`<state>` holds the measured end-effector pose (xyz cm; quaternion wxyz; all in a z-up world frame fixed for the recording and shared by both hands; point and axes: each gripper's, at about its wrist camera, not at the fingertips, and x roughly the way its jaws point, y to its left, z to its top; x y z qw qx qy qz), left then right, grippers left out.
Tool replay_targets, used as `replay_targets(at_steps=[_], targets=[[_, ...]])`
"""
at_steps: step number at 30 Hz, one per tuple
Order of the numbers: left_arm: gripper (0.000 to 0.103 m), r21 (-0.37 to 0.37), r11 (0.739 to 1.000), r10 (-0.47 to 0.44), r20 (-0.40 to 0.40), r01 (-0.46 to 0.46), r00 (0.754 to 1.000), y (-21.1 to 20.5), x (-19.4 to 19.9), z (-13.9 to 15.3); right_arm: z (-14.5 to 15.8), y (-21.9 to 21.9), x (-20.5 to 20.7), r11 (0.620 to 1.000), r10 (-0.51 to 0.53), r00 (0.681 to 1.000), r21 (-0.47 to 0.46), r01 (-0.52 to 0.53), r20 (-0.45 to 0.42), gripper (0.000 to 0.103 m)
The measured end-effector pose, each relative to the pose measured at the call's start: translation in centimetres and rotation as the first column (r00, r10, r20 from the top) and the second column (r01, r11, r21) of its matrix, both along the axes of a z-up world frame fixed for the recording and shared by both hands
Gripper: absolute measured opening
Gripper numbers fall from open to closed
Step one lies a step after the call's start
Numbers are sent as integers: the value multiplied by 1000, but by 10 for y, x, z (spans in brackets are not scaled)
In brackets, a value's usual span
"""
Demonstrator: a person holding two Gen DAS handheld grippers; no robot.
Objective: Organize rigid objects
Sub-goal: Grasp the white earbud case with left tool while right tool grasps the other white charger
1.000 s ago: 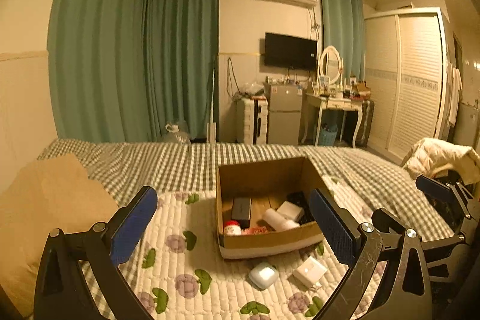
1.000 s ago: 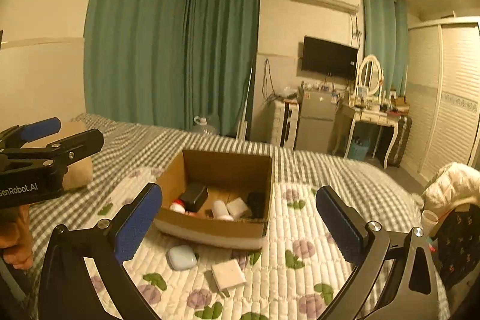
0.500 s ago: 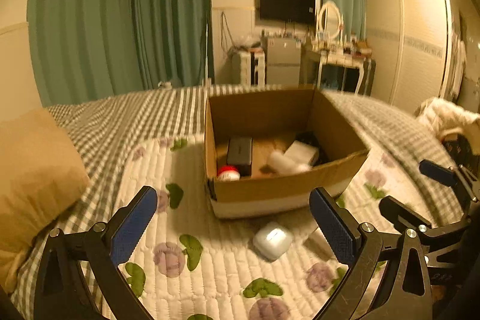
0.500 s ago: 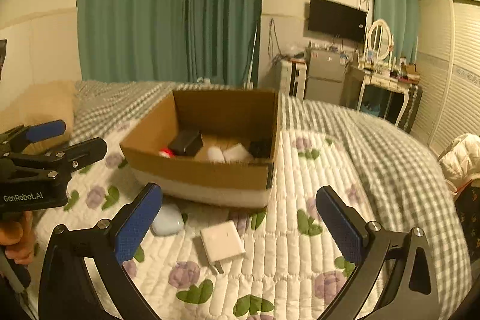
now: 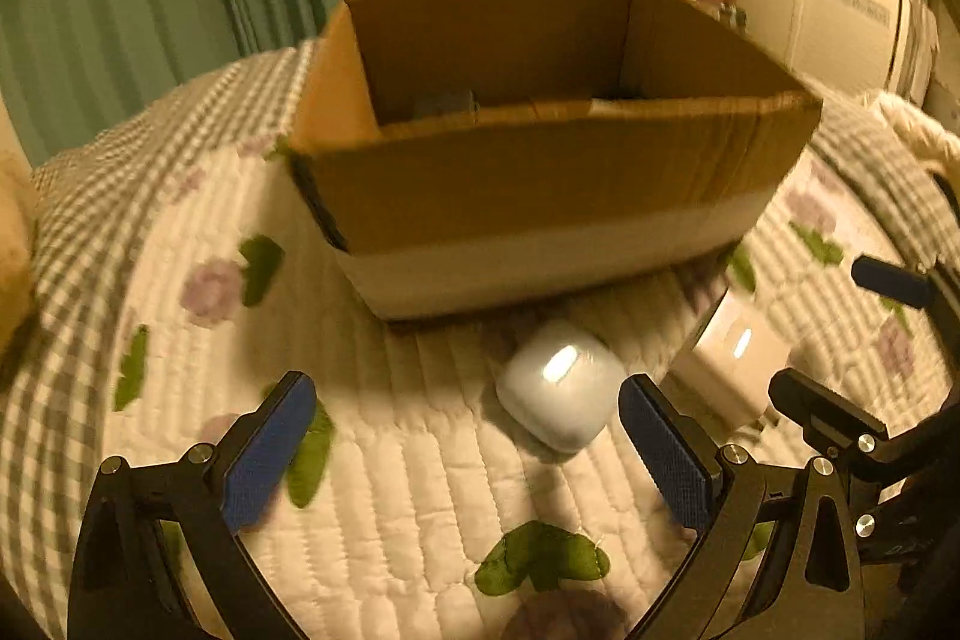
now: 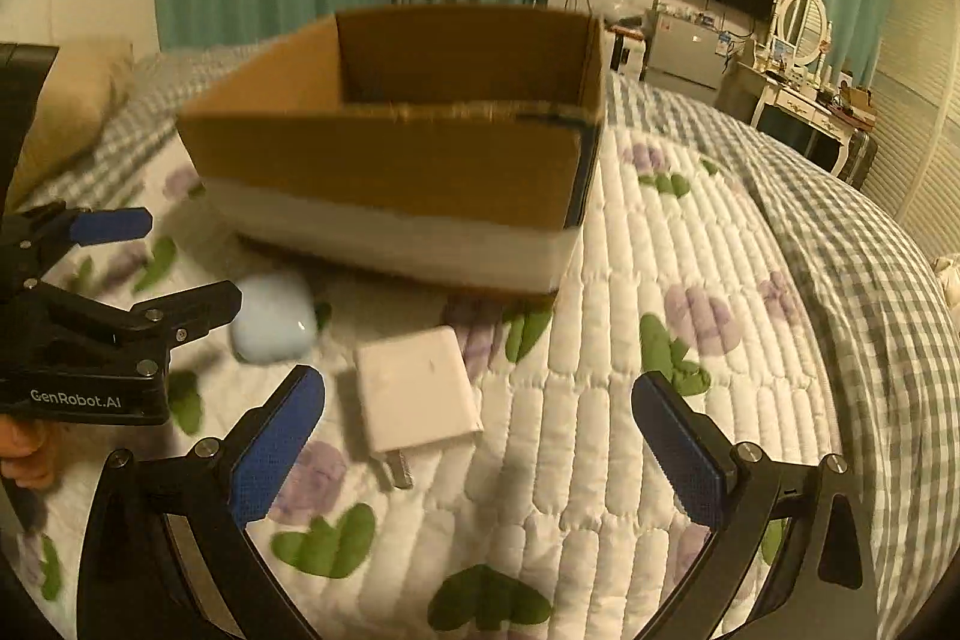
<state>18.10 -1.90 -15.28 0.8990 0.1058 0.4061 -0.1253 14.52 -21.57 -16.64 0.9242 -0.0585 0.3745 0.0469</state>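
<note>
Your bed point(image 6: 690, 280) is soft quilted cloth, so things sink a little. The box point(image 5: 540, 172), stiff cardboard, sits open-topped for drop-ins. Just before it lie the rounded glossy case point(image 5: 561, 385) and flat white charger point(image 6: 417, 388). Left tool point(image 5: 468, 448) and right tool point(image 6: 480, 445) both gape, empty.

I count one cardboard box point(image 6: 390, 160), one pale rounded case point(image 5: 561, 394), one white charger point(image 6: 417, 388), and two claws.
</note>
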Motion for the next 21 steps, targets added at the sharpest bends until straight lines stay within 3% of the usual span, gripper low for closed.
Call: replay_targets(at_steps=[7,12,14,19,21], targets=[[103,45,998,-45,-78,49,996,-15,14,-29,-21,5,13,999,41,997,-23,-43,-58,103],[99,47,996,-70,-64,73,995,-23,22,-34,-29,9,23,997,58,995,-48,-62,-76,103],[94,20,997,-75,-68,77,995,-22,25,-35,-32,10,28,996,69,994,-48,-73,-90,103],[49,6,996,-94,-37,95,995,-26,21,-33,-36,13,32,995,97,991,-31,-100,-97,102],[49,-15,997,-79,-36,79,996,-20,19,-31,-37,16,33,994,102,990,-32,-105,-97,100]])
